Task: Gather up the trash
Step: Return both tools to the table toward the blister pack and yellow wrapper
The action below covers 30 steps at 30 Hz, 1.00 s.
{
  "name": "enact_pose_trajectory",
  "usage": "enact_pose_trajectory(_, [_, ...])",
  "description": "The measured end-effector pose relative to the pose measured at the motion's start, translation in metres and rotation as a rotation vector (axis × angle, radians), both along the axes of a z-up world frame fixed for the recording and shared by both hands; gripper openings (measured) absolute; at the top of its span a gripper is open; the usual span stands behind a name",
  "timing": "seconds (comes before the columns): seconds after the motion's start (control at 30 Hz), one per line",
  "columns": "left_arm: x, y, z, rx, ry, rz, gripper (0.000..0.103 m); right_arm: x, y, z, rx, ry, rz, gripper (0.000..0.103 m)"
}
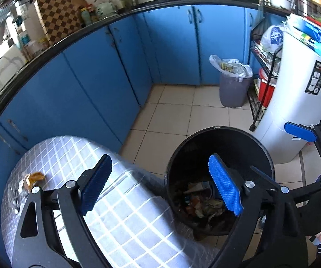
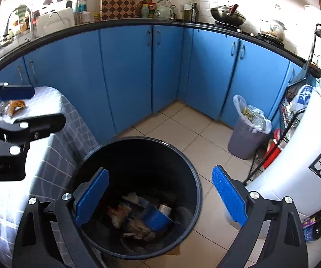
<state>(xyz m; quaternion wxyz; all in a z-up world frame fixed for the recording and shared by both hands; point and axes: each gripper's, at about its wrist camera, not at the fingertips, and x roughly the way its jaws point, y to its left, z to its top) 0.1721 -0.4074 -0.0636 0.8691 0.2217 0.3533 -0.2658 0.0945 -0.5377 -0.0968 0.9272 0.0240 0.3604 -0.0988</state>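
A black bin stands on the tiled floor beside a table with a checked cloth. Crumpled wrappers, a can and other trash lie in its bottom. My left gripper hangs open over the table's edge and the bin's rim, nothing between its blue pads. Over the bin's mouth my right gripper is open too and holds nothing. An orange scrap in clear wrapping lies on the far end of the table.
Blue cabinets run along the back under a crowded counter. A grey bin with a plastic liner stands in the corner. A tall white appliance and a wire rack are on the right.
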Motion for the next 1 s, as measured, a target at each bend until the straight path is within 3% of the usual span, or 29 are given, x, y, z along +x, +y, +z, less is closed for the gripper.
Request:
enact_pose_trajectory(0.27, [0.012, 0.059, 0.01, -0.02, -0.013, 0.085, 0.088, 0.024, 0.054, 0.016, -0.047, -0.015, 0.095, 0.091])
enact_pose_trajectory(0.53, [0.038, 0.15, 0.017, -0.046, -0.029, 0.239, 0.088, 0.061, 0.129, 0.032, -0.096, -0.015, 0.237, 0.091])
enact_pose_trajectory(0.87, [0.091, 0.283, -0.002, -0.094, 0.043, 0.492, 0.088, 0.123, 0.226, 0.036, -0.067, 0.007, 0.399, 0.091])
enact_pose_trajectory(1.0, [0.108, 0.315, -0.012, -0.109, 0.073, 0.53, 0.088, 0.153, 0.263, 0.03, -0.08, 0.026, 0.45, 0.091])
